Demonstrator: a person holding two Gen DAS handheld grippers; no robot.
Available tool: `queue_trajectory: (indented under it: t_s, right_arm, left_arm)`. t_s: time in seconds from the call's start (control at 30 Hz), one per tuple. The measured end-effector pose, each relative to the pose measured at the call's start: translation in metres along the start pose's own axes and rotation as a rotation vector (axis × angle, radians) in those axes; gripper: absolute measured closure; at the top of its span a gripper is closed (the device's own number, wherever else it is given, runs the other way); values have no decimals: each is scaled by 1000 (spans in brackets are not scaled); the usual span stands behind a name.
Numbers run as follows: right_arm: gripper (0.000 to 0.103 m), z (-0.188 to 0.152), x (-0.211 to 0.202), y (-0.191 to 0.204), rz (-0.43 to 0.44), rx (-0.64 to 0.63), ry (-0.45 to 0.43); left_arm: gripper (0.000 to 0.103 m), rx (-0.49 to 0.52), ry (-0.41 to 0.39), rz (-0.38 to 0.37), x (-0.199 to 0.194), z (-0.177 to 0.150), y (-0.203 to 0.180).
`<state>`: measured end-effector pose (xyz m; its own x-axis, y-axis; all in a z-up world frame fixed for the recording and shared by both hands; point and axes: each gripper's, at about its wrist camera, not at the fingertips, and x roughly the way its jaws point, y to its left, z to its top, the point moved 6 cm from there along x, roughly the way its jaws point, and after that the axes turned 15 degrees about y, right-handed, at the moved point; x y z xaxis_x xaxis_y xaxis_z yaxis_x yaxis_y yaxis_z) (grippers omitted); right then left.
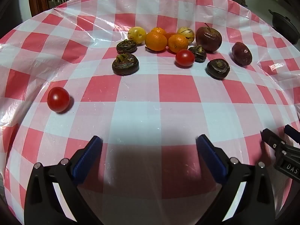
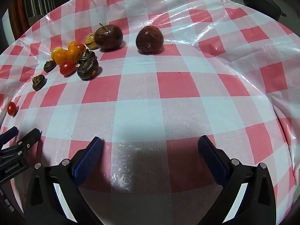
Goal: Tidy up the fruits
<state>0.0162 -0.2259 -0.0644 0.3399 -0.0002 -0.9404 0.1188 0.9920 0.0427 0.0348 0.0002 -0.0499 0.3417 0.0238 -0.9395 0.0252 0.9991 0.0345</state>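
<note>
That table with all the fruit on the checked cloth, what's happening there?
Someone is about to sort fruit with two hand-held claws. The left claw and the right claw are both wide open, above the pink checked tablecloth, holding nothing. The fruit lies untouched: a cluster of oranges, pale striped fruits, dark brown bulbs and a cherry tomato, with a dark red apple beside it. A second cherry tomato and another dark fruit sit apart.
</note>
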Motion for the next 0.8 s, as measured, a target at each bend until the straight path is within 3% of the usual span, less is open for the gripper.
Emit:
queue_trajectory:
  t_s: [0.8]
  right_arm:
    - [4, 1, -2, 0, -16, -7, -16]
  left_arm:
    - [1, -6, -11, -15, -1, 1, 0]
